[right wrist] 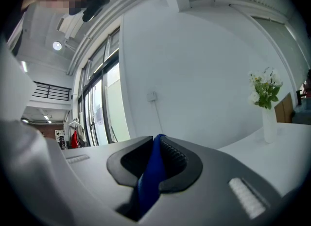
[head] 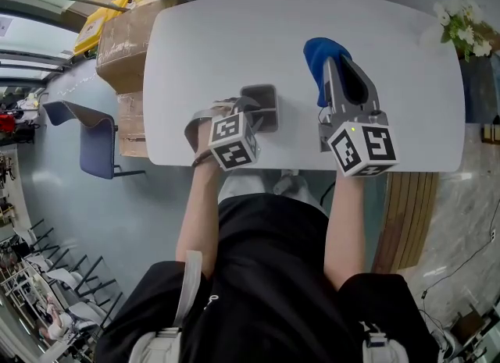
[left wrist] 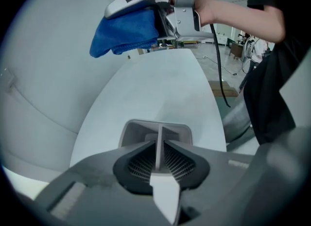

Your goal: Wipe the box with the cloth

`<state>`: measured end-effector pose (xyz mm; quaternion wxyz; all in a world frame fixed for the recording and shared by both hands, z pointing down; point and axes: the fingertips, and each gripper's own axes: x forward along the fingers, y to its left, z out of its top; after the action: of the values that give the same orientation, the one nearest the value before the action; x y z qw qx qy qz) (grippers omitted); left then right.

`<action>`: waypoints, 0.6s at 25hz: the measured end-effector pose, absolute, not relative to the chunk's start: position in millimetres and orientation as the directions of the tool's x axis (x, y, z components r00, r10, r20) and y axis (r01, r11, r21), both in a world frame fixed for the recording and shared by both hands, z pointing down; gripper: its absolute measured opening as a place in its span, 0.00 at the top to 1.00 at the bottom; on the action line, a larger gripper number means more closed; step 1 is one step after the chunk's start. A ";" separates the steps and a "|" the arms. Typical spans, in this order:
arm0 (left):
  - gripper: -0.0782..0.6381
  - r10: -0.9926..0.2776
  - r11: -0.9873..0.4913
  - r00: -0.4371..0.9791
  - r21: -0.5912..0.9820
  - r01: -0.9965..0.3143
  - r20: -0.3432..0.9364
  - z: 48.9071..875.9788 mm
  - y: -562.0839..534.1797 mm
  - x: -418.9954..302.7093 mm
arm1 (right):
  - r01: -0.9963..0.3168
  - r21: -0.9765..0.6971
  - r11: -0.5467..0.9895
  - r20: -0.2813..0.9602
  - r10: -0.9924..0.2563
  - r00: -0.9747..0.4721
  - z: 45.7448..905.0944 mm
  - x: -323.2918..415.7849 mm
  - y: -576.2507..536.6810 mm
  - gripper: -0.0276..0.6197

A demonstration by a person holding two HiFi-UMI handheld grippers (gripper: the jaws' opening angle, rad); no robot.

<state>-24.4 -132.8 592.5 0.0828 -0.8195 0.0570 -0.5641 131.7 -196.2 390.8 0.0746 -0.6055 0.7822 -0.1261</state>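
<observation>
A white rounded table fills the middle, with stacked cardboard boxes and a yellow object beside its far left corner, a blue-grey chair on the floor to the left, and white flowers at its far right corner.

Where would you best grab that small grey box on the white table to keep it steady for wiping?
By a thin upright wall, from the person's side. The box is open-topped, so its walls are narrow enough to pinch; the left gripper has its jaws shut on one, leaving the rest free for the cloth.
</observation>
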 end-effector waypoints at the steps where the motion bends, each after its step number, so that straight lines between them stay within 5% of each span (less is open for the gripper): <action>1: 0.81 -0.183 -0.980 0.348 -0.199 0.010 0.920 596.0 -133.3 -24.2 | -0.929 -0.289 0.231 0.039 -0.967 -0.252 392.6 133.0 -196.6 0.89; 15: 0.81 -0.135 -0.986 0.219 -0.153 0.067 0.966 635.9 -135.8 -28.1 | -0.940 -0.287 0.186 0.066 -0.975 -0.213 404.7 143.1 -200.6 0.89</action>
<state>-28.1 -135.8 635.9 0.0808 -0.7765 0.0218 -0.6245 143.1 -200.6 404.7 0.0659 -0.6239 0.7672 -0.1336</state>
